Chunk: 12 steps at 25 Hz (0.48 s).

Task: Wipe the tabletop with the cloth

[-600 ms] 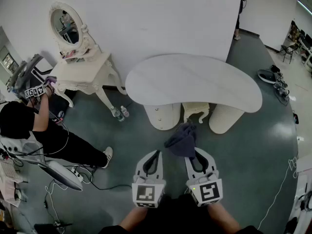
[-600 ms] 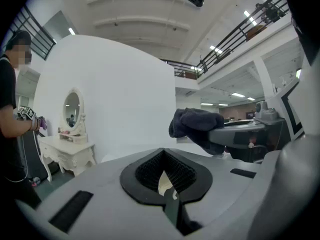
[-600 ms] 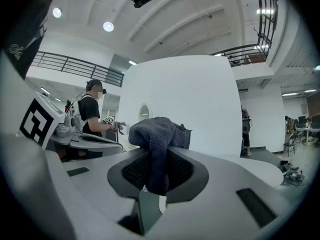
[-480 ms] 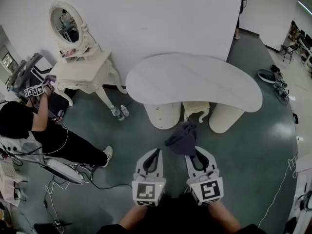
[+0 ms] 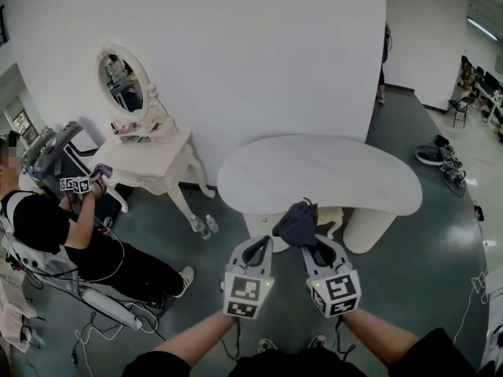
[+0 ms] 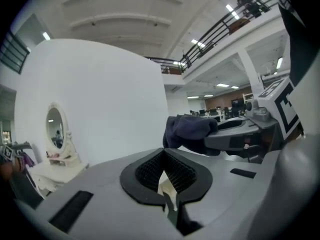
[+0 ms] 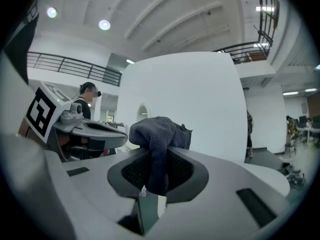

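**The right gripper (image 5: 313,248) has the cloth (image 5: 297,223), short of the table (image 5: 330,171)**

Its jaws clamp the dark fabric, forearm (image 5: 385,340) stretched forward. The left gripper (image 5: 259,246) sits level beside it, jaws together, empty. Only the right gripper view shows cloth drooping between the jaws.

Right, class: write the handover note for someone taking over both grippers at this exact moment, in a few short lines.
Left gripper: jaws together, nothing between them, held in the air beside the right one.
Right gripper: jaws shut on the dark cloth, which is bunched up above the jaws.
Things: the white curved table stands ahead, its top bare; the cloth is held up on the near side of it, not on it.
Done: the cloth is in hand.
Left: bring the cloth down onto the tabletop and wipe across it; no wiping shows yet.
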{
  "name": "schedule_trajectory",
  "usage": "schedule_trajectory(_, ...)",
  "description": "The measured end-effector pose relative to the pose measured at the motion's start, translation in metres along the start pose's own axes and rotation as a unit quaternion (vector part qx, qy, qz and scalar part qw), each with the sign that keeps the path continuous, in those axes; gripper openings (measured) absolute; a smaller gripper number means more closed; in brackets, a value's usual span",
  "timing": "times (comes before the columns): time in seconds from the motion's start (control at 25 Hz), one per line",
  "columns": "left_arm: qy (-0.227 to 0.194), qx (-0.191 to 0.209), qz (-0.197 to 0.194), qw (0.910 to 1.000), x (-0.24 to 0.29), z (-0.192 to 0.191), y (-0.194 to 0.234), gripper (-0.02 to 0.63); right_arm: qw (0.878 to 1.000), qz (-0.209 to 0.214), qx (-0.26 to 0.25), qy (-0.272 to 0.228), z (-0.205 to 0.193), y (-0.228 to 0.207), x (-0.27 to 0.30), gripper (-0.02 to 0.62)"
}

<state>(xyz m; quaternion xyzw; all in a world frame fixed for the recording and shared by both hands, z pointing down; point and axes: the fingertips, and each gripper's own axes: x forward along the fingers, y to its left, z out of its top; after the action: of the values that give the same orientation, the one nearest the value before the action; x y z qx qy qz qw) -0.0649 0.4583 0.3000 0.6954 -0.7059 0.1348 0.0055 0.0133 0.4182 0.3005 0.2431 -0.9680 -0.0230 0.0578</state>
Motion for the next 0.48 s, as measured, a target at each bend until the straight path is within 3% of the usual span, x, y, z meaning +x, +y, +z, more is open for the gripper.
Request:
schedule_trajectory(0.12,-0.033,-0.005,0.028,0.999,0.018,-0.006,0.017,0.006,0.999,0.002,-0.04,-0.024,-0.004,-0.003,0.029,0.061)
schedule_trajectory(0.32,-0.076,-0.07,0.095,0.9901,0.033,-0.036,0.059,0.006,0.996,-0.047,-0.05,-0.063,-0.013,-0.003,0.069,0.061)
schedule_trajectory(0.48,-0.044,-0.063,0.122,0.9895,0.026,-0.075,0.08,0.006,0.996,-0.073,-0.021,-0.04,-0.029,0.004,0.081,0.061)
